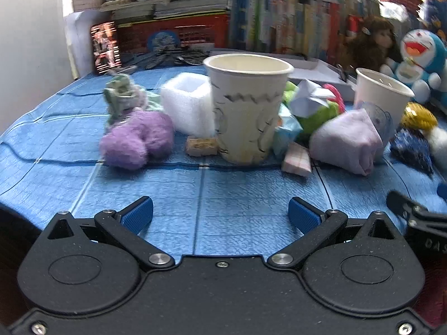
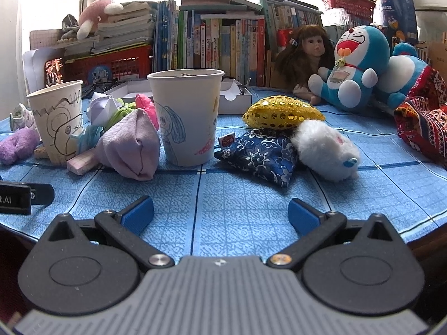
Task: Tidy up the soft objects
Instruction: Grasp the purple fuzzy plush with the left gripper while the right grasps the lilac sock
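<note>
Both sets of tongs are spread wide apart with nothing held, so it looks like nothing's been picked up yet. The left tongs are hovered low over the blue counter, lined up with the doodled paper cup, which is probably meant as a bin for the small stuff. Just beside it on the left are a purple fuzzy plush and a white foam block, with a lilac cloth bundle on the right. The right tongs are pointed at the second paper cup, the one with the blue drawing; that same cloth bundle is leaned up against it. To its right, a navy floral beanbag is tucked under a gold sequin pouch, with a white fluffy toy touching both. The Doraemon plush and doll are parked well back by the books, likely just scenery.
</note>
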`<state>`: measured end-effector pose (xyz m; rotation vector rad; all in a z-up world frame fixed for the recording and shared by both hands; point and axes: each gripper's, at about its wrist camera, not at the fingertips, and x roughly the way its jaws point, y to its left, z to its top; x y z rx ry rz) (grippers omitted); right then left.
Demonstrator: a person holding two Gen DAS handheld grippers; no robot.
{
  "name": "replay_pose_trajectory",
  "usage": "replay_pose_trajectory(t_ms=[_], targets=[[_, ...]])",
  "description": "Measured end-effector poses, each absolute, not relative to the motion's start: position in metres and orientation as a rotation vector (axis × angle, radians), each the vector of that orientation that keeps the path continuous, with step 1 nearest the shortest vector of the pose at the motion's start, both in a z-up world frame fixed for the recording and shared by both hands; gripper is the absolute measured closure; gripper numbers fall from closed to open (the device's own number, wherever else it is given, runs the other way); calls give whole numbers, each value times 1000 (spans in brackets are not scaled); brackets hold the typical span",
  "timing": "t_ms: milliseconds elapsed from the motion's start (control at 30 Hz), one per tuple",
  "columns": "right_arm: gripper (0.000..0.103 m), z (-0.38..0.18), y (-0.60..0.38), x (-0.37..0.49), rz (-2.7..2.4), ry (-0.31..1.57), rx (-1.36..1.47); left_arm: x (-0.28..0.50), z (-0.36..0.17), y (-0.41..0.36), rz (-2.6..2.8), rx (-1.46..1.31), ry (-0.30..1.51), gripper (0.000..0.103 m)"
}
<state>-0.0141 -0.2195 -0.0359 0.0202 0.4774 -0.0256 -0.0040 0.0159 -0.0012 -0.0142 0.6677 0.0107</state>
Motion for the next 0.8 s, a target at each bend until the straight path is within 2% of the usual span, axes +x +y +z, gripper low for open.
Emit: replay_pose_trajectory(t_ms=[133,333,500,667,800], targets=[[0,-30,-220,-21,54,442,25,-13,12,36,30,-124,601,1],[0,-14,-208,-19,117,366,-15,-9,25,51,88,-33,527,1],[5,-9,-197,-6,139,345,-17,6,29,70,137,-26,514,1],[16,-9,-188,2,133,330,-17,22,27,85,163,-42,522,2],[28,-9,-184,8,140,336,5,34,21,90,175,-44,534,8]])
